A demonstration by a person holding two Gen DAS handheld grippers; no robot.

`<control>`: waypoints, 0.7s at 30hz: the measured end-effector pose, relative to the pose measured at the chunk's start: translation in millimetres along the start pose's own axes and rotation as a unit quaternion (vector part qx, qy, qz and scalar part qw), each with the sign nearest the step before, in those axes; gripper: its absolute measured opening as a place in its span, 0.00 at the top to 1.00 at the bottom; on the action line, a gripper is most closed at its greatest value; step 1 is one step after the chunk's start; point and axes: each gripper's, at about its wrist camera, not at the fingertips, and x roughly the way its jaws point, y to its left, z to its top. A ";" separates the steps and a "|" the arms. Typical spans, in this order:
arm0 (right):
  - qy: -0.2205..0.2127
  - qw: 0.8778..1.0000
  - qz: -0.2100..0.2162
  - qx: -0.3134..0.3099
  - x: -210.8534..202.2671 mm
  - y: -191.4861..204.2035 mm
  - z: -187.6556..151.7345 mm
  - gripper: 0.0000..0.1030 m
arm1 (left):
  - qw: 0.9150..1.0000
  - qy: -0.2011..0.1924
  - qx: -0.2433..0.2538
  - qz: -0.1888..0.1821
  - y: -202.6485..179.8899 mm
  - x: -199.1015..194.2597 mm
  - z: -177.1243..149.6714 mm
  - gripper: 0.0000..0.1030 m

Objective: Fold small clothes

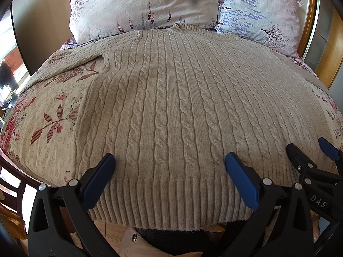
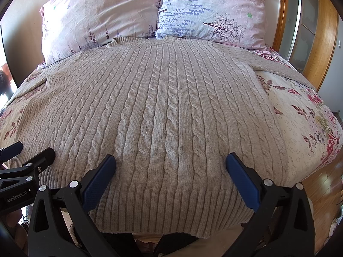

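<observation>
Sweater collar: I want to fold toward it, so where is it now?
In both wrist views the sweater collar lies at the far end of the bed, touching the gap between the two floral pillows, opposite the ribbed hem.

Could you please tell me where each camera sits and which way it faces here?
Left wrist: on the left gripper at the hem, facing the pillows; its open fingers show, the right gripper beside.
Right wrist: on the right gripper, same heading; its open fingers show, the left gripper beside.
Shared: sweater, pillows, bed.
</observation>
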 end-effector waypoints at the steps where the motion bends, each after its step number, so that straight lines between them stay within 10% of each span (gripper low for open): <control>1: 0.000 1.000 0.000 0.000 0.0 0.0 0.0 0.01 | 1.000 0.000 0.000 0.000 0.0 0.0 0.0 0.02; 21: 0.001 1.000 0.000 -0.001 2.3 -0.3 1.5 0.01 | 1.000 0.000 0.000 0.000 0.0 0.0 0.0 0.02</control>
